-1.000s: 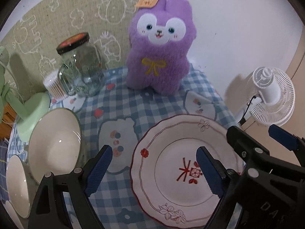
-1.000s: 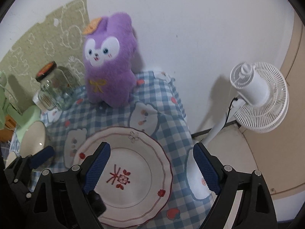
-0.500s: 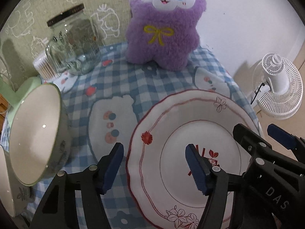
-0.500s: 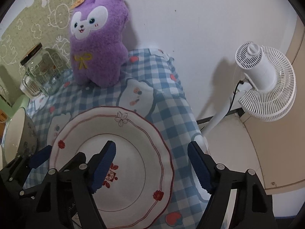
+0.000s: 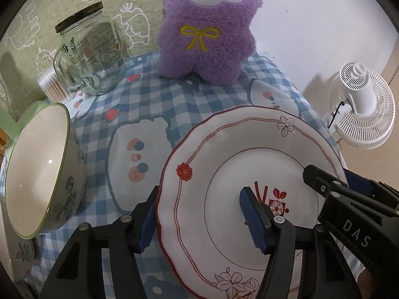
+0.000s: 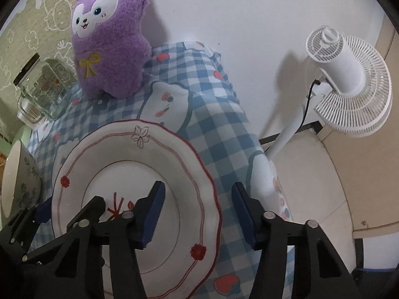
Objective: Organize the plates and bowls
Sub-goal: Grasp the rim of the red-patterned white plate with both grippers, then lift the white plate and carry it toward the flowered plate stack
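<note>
white round plate with red flowers (image 5: pixel 249 182): flat on checked bench | left gripper (image 5: pixel 199 218): jaws apart, closing over its left rim | right gripper (image 6: pixel 197 211): jaws apart, closing over its right rim

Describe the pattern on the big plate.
White scalloped ceramic plate: thin red rim lines, red and outlined flowers, red centre motif. Shows best in the left wrist view.

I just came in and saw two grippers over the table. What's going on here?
A person is working two handheld grippers on the red-trimmed plate on the checked tablecloth. The left gripper straddles its left rim, the right gripper its right rim. Both have just been closing, pads not yet pressing. A bowl sits beside it.
</note>
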